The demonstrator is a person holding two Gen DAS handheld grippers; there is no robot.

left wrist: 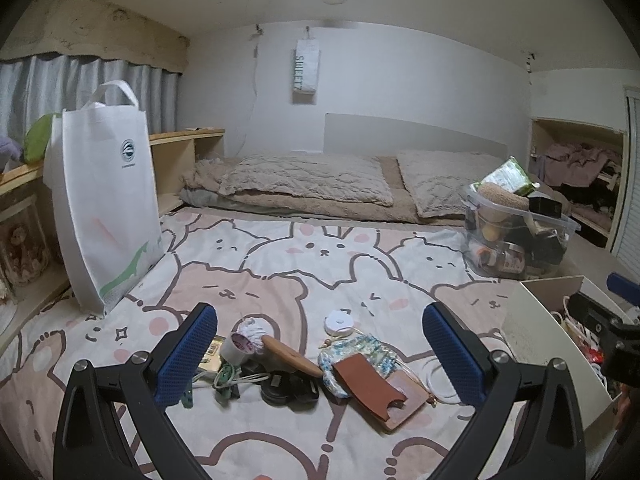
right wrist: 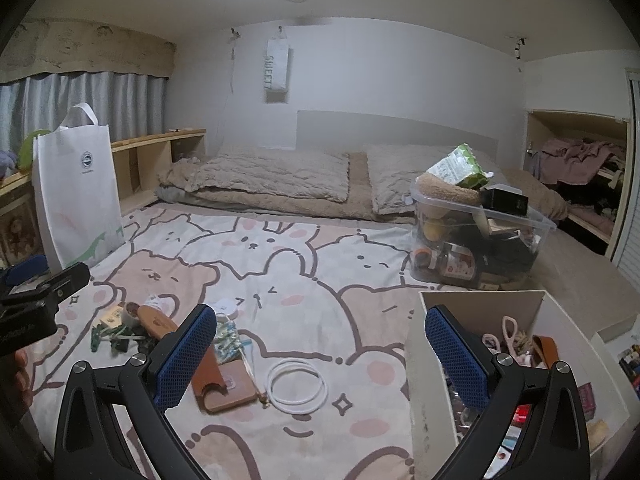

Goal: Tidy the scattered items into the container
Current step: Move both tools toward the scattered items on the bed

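Note:
Scattered items lie on the cartoon bedsheet: a brown leather card holder (left wrist: 380, 390) (right wrist: 220, 384), a wooden brush (left wrist: 290, 354) (right wrist: 158, 324), a floral pouch (left wrist: 360, 350), a white round tape (left wrist: 340, 320) (right wrist: 226, 307), a white cup (left wrist: 240, 346), a black lens cap (left wrist: 286, 388), green clips (right wrist: 116, 338) and a white coiled cable (right wrist: 296, 386). The white open box (right wrist: 476, 308) (left wrist: 532, 320) holds several things at the right. My left gripper (left wrist: 320, 354) is open just above the pile. My right gripper (right wrist: 320, 354) is open and empty, spanning the cable and the box's left wall.
A white tote bag (left wrist: 104, 196) (right wrist: 76, 188) stands at the left by a wooden shelf. A clear plastic bin (left wrist: 516, 236) (right wrist: 476, 236) full of items sits at the back right. Pillows (left wrist: 304, 178) lie at the headboard. A closet nook (right wrist: 580, 176) is at the right.

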